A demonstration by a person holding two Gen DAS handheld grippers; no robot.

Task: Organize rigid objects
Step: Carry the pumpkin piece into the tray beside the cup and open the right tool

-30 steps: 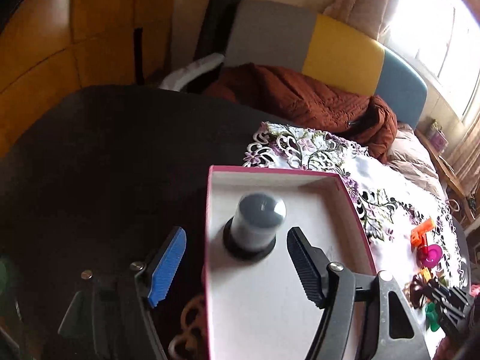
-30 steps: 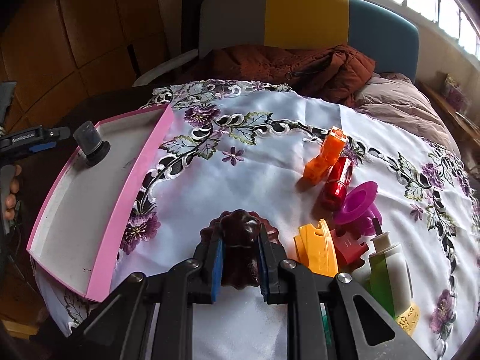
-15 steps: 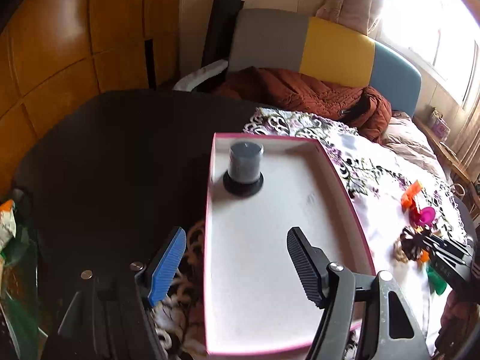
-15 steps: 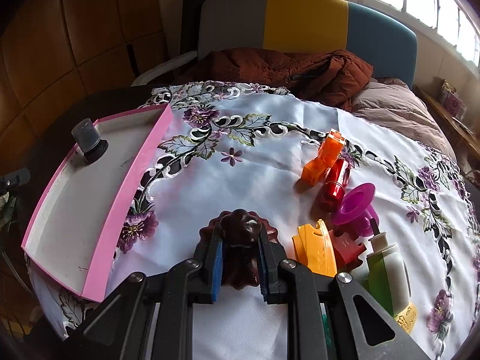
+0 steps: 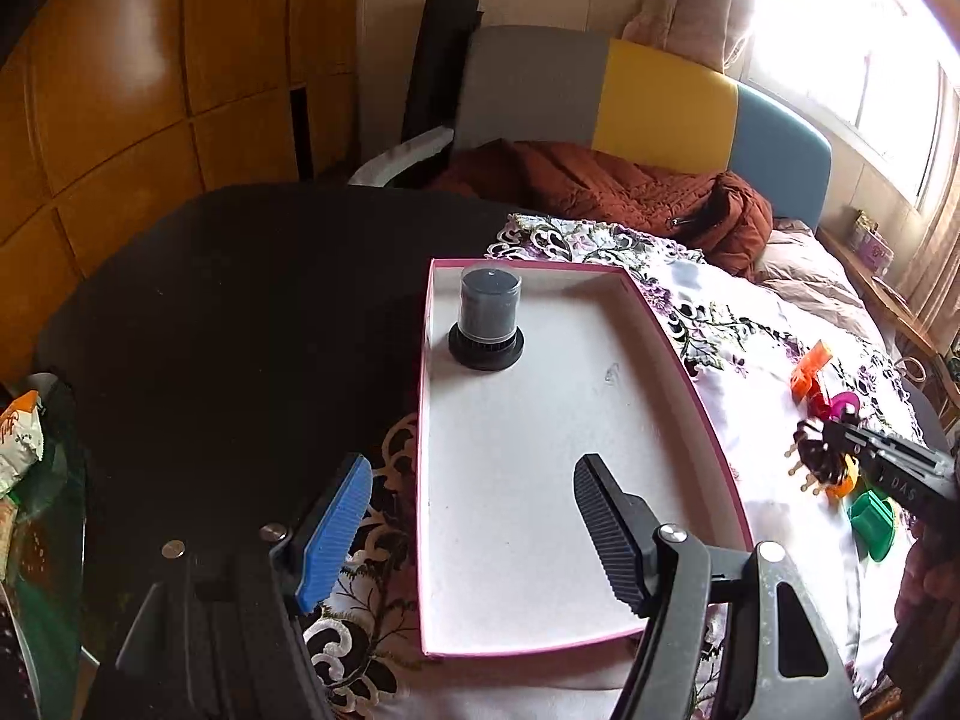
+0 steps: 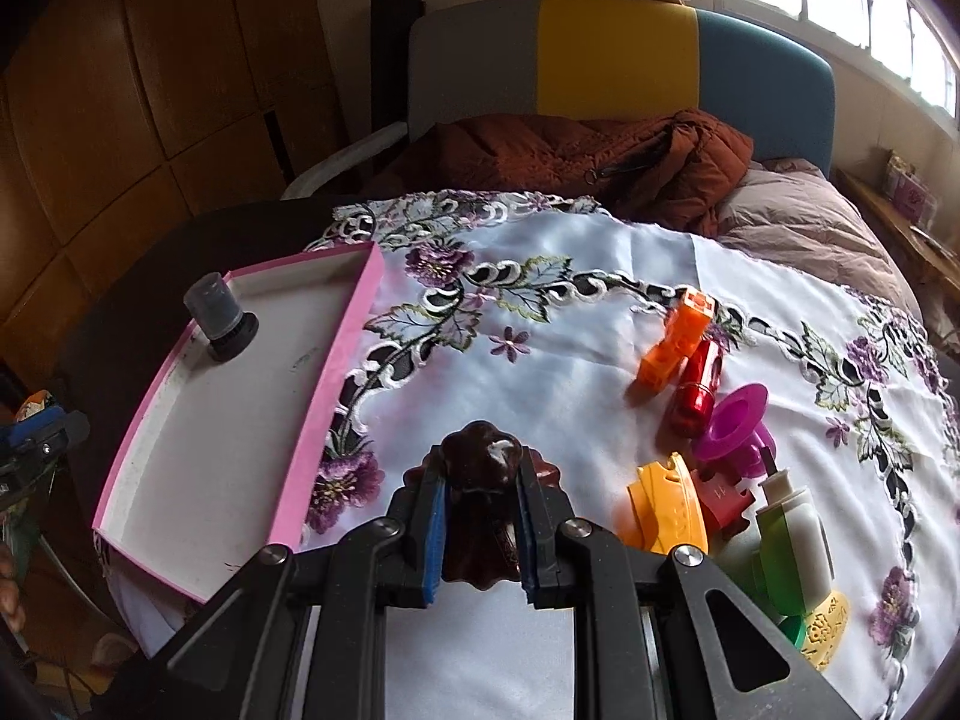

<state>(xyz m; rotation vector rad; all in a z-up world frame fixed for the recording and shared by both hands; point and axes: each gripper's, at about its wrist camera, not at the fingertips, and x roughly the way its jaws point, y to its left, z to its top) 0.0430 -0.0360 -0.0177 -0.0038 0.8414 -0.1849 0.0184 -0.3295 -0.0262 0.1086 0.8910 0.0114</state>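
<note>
A pink-rimmed white tray [image 5: 678, 354] [image 6: 327, 372] lies on the left part of the table. In its far left corner stands a dark capped jar [image 5: 486, 318] [image 6: 219, 318]. My left gripper [image 5: 468, 516] hovers open over the tray's near left edge with nothing between its fingers. My right gripper [image 6: 480, 480] is shut on a dark brown scalloped clip [image 6: 480, 468] [image 5: 816, 459], held just above the flowered cloth to the right of the tray. An orange toy [image 6: 675, 348], a red cylinder [image 6: 699, 387] and a magenta funnel [image 6: 735, 426] lie further right.
An orange-yellow piece [image 6: 666, 507], a green and white bottle [image 6: 786, 540] and a yellow fretted piece [image 6: 825, 630] crowd the near right. Left of the tray is bare dark tabletop [image 5: 240, 312]. A chair with a rust jacket [image 6: 600, 156] stands behind the table.
My left gripper has drawn back from the jar toward the tray's near end, staying open. The right gripper has risen slightly with the brown clip still in its grip.
</note>
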